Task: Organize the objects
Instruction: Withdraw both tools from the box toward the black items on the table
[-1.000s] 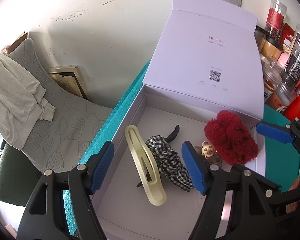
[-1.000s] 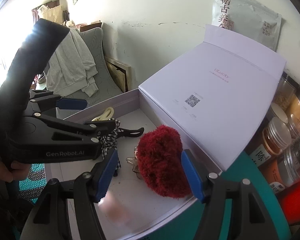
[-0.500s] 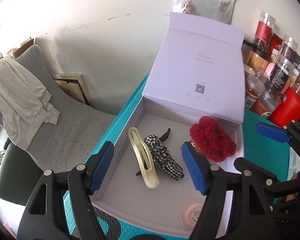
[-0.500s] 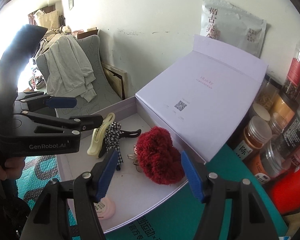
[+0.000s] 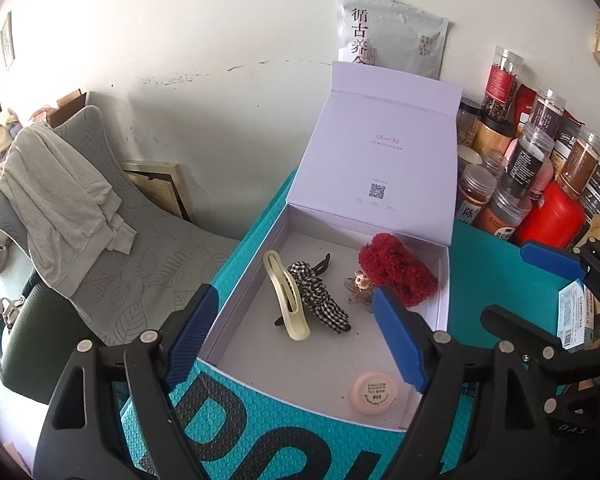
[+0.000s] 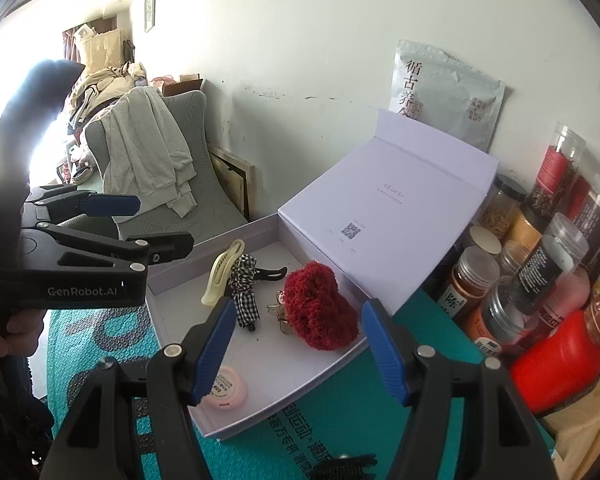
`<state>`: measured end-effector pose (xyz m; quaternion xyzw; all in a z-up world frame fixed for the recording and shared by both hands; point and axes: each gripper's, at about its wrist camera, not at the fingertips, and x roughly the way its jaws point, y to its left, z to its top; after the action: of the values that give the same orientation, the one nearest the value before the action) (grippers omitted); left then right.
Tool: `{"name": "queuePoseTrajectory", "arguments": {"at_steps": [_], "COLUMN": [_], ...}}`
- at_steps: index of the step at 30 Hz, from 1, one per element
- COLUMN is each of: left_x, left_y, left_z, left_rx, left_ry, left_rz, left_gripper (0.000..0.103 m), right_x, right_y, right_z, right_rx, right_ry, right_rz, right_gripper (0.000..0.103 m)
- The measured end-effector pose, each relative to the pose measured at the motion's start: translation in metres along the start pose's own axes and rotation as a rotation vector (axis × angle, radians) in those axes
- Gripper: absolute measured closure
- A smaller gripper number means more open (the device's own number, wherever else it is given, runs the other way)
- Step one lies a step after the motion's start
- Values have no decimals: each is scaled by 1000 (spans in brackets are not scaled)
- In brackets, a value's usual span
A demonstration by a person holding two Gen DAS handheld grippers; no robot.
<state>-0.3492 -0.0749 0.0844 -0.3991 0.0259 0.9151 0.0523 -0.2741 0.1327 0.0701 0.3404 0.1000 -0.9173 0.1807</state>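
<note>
I have the open white cardboard box (image 5: pixel 442 280) mid-frame holding a cream hair clip (image 5: pixel 286 300), checked scrunchie (image 5: pixel 320 300), red fluffy scrunchie (image 5: pixel 398 274) and pink round tin (image 5: pixel 374 393). Both grippers, left (image 5: pixel 296 340) and right (image 6: pixel 300 352), hover with fingers released and empty, the left's having just been opening. A black comb-like piece (image 6: pixel 342 466) at bottom edge looks unpacked.

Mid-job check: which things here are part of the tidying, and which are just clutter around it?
Job: white box; cream hair clip; checked bow clip; red scrunchie; small claw clip; pink round tin.

Lying about: spice jars; red bottle; grey chair; foil pouch.
</note>
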Motion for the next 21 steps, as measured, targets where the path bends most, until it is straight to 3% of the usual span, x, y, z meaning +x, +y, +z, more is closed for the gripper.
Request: {"name": "queuePoseTrajectory", "arguments": {"at_steps": [21], "left_x": [-91], "left_y": [-40], "left_z": [-48], "left_rx": [25], "left_ry": [-32], "left_rz": [-35], "left_gripper": [13], "right_x": [-92], "right_y": [9], "right_z": [-38], "right_rx": [1], "right_ry": [-47], "right_rz": [-68], "right_gripper": [34]}}
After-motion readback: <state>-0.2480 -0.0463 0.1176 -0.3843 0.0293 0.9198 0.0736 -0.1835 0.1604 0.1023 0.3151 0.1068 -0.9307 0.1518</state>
